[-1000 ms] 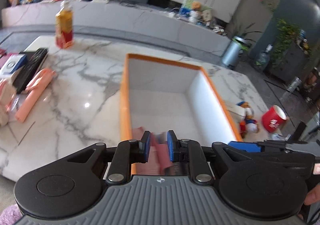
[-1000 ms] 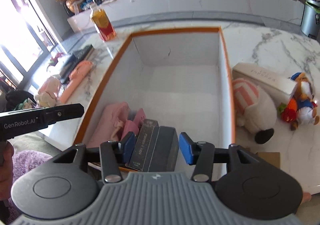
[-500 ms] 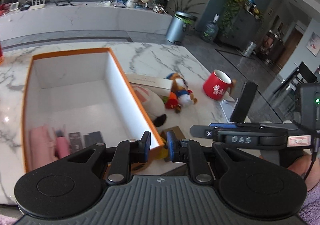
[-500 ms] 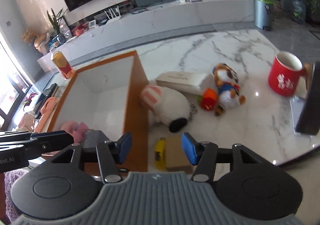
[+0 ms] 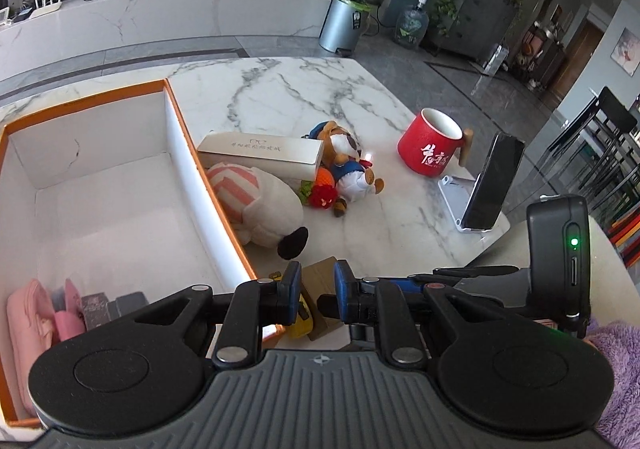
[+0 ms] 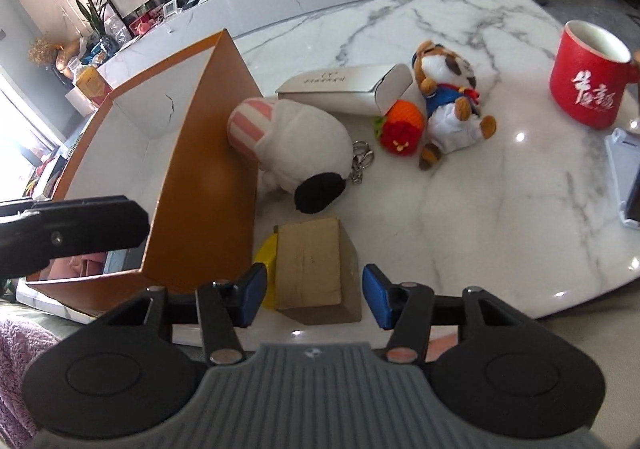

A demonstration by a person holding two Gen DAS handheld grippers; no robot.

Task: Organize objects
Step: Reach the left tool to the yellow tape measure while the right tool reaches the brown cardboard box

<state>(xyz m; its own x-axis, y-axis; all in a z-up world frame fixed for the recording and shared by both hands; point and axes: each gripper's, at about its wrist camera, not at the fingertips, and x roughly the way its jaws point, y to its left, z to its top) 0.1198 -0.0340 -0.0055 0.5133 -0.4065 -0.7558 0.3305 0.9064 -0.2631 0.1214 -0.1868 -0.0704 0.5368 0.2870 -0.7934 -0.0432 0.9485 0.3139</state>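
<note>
An orange-rimmed white box (image 5: 182, 125) (image 6: 208, 153) stands on the marble table, with pink pouches (image 5: 30, 313) and dark boxes (image 5: 116, 303) at its near end. Right of it lie a small brown cardboard box (image 6: 314, 263) (image 5: 320, 269), a yellow object (image 6: 266, 253), a white plush (image 6: 304, 145) (image 5: 260, 205), a long white box (image 6: 344, 87) (image 5: 260, 151) and a tiger plush (image 6: 448, 97) (image 5: 344, 165). My right gripper (image 6: 315, 295) is open, its fingers on either side of the cardboard box. My left gripper (image 5: 316, 289) is narrowly open and empty, above the box's near right corner.
A red mug (image 5: 432, 145) (image 6: 592, 77) stands at the right. A phone on a white stand (image 5: 486, 189) stands near the table's right edge. An orange and red knitted toy (image 6: 400, 127) and a key ring (image 6: 362, 161) lie between the plushes.
Both grippers have swung right, away from the box's inside. The right gripper has come down to the cardboard box and now straddles it, jaws opened wider.
</note>
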